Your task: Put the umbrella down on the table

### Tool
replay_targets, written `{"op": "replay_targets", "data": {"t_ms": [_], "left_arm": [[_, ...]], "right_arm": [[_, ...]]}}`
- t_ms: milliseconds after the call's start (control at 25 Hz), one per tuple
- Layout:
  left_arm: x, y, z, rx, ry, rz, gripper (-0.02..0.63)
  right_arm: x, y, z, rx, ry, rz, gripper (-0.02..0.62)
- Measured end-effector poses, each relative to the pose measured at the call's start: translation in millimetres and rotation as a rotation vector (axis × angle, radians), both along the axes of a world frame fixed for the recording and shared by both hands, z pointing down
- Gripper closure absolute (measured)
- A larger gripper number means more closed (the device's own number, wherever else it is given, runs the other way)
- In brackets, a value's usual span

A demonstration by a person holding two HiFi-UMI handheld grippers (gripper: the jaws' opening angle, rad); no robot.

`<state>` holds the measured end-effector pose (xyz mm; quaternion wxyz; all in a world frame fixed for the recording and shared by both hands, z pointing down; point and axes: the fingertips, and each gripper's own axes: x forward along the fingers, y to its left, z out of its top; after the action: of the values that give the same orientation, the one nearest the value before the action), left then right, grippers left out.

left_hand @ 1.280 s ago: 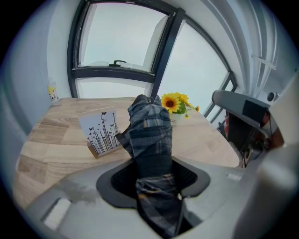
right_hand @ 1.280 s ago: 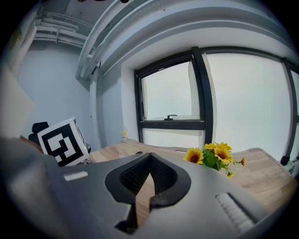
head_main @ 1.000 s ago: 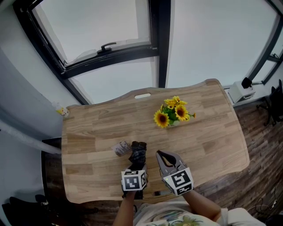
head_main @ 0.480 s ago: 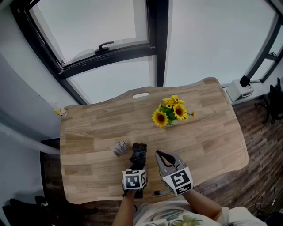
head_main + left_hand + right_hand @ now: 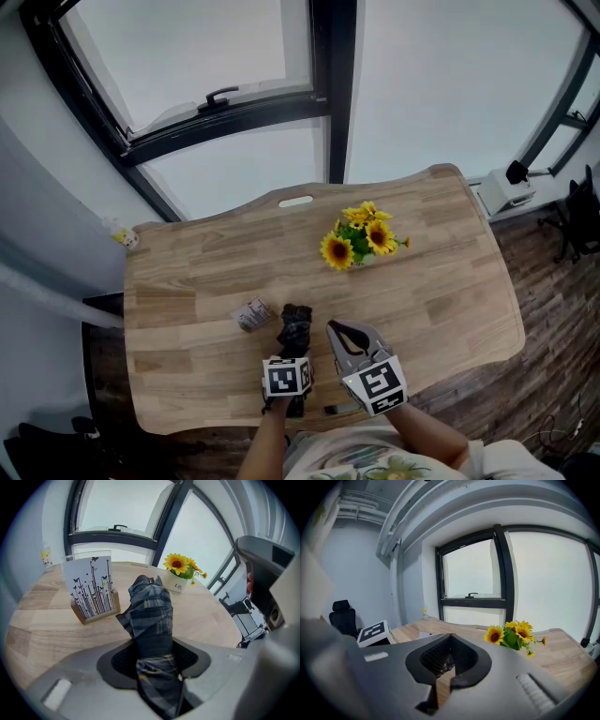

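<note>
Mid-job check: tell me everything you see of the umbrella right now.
The umbrella is folded into a short bundle of dark grey-blue plaid cloth with pale stripes, a dark band around its middle. The left tongs clamp it at that band, its free end pointing out over the table. Whether it touches the wood I cannot tell.

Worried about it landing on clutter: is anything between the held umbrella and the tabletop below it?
Nothing visible. Bare table lies around the umbrella; the card stand sits left of it, apart, and the sunflowers farther off.
</note>
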<state>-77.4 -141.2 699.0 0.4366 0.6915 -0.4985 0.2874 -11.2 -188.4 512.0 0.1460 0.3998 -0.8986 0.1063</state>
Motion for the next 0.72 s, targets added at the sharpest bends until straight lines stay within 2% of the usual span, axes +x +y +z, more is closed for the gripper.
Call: {"op": "replay_targets", "data": {"t_ms": [400,720], "left_arm": [[3,-3,19,-0.019,-0.002,-0.009,0.387],[-2,0,33,-0.035,-0.055,-0.001,0.387]], "right_arm": [[4,0,1,-0.004,0.012,0.01,0.594],[2,1,4,-0.011,0.018,0.008,0.594]]}}
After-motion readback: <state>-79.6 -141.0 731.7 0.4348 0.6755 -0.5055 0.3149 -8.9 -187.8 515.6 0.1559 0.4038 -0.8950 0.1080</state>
